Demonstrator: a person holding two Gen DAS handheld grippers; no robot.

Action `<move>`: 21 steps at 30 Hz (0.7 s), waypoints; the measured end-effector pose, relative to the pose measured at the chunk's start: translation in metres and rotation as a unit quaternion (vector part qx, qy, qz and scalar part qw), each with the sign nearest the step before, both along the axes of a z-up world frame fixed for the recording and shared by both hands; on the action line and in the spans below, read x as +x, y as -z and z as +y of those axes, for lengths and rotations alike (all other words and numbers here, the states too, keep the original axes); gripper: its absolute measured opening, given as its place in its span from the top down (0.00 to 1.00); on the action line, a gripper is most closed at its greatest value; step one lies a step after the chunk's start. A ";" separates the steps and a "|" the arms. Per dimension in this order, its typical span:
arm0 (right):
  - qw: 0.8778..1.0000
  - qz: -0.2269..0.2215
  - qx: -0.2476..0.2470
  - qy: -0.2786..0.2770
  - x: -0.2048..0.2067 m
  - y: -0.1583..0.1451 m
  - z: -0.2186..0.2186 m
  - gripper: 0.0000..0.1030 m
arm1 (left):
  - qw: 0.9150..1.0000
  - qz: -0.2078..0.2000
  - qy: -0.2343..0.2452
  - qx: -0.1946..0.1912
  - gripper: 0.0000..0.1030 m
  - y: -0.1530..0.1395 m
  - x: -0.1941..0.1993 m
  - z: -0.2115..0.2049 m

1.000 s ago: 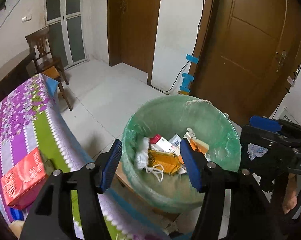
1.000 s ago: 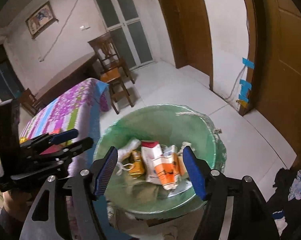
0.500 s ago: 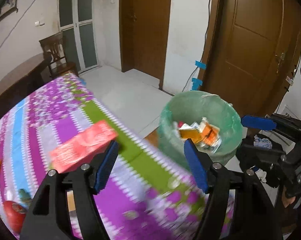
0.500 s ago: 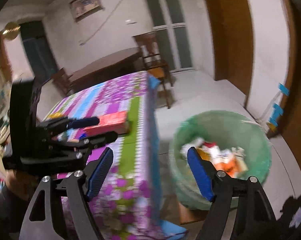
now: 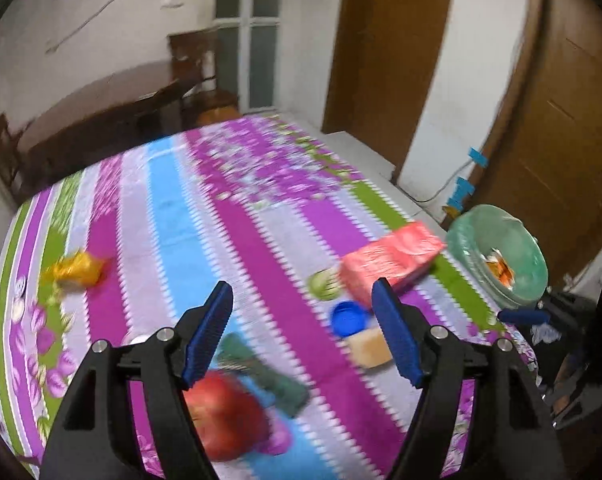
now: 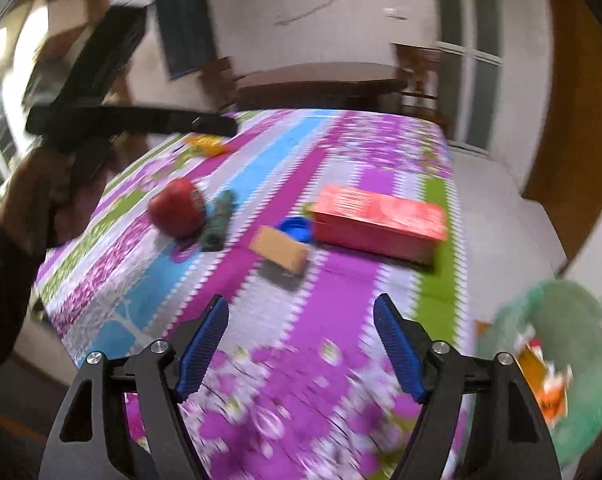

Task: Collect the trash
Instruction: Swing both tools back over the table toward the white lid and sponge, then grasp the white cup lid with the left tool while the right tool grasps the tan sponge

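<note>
Both views swung off the bin since a second ago: then centred between the fingers, now pushed to the far right. Left gripper (image 5: 303,334) spread wide, empty, over the striped floral tablecloth (image 5: 173,216); right gripper (image 6: 301,344) likewise wide, empty. Green-lined trash bin (image 5: 501,252) beyond the left gripper's right finger, off the table edge, holding orange and white wrappers (image 5: 499,268); contents blurred. Ahead between the left fingers: blue cap (image 5: 349,318), tan block (image 5: 369,346), red box (image 5: 389,258) just past the right fingertip. Red apple (image 5: 225,416) and dark green cloth (image 5: 269,376) near the left finger. Yellow wrapper (image 5: 75,272) far left.
</note>
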State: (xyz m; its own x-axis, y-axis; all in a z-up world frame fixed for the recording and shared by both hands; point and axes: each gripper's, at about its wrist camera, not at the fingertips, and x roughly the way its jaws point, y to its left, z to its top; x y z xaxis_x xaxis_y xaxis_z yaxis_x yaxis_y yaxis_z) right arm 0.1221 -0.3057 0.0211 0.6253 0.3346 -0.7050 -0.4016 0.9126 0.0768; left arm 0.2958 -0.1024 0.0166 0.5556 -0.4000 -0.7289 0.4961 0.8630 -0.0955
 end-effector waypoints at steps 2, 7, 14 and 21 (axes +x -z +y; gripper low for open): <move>1.000 0.001 -0.014 -0.020 0.014 0.005 0.015 0.30 | 1.000 0.007 -0.004 0.004 0.33 0.006 0.005 0.010; 0.997 0.001 -0.068 -0.038 0.046 0.019 0.046 0.31 | 0.999 0.033 -0.015 0.022 0.33 0.025 0.024 0.032; 0.993 0.011 -0.108 -0.049 0.072 0.040 0.058 0.39 | 0.997 0.028 -0.052 0.047 0.33 0.032 0.058 0.099; 0.990 0.022 -0.129 -0.054 0.086 0.049 0.064 0.44 | 0.992 0.008 -0.009 0.124 0.33 0.062 0.067 0.153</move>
State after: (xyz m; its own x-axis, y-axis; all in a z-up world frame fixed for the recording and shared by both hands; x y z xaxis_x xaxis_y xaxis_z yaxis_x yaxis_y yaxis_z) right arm 0.2077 -0.2419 -0.0281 0.5621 0.2036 -0.8016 -0.5002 0.8556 -0.1334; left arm 0.3623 0.0511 -0.0452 0.5489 -0.1982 -0.8121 0.4812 0.8693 0.1131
